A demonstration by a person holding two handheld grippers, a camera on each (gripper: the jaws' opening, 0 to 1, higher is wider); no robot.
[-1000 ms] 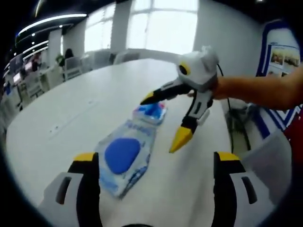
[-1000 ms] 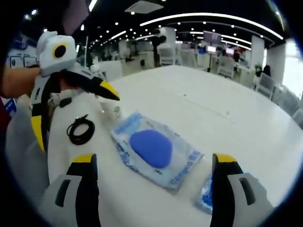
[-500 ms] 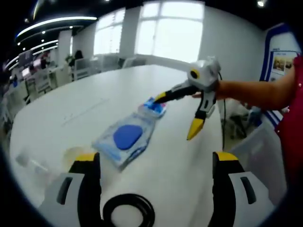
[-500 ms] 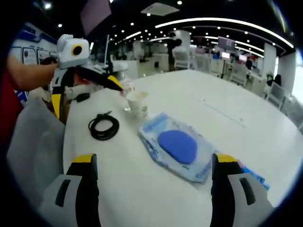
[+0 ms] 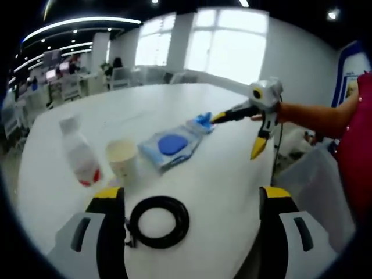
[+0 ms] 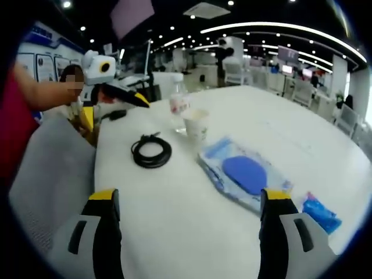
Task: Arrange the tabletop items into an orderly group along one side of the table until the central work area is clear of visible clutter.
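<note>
The clutter lies in a loose row across the white table; in the right gripper view the coiled black cable sits left of centre, the paper cup and the clear water bottle stand just beside each other above it, the flat packet with a blue pad lies to the right, and a small blue wrapper rests at the right edge; nothing looks grouped to one side yet, so the sorting seems barely begun. In the left gripper view the same cable lies at the bottom centre between that view's own yellow-tipped jaws. The left gripper, at the upper left of the right gripper view, has its jaws spread and empty; the right gripper, at the right of the left gripper view, is likewise splayed wide, one tip close by the small wrapper, probably lined up to take it.
</note>
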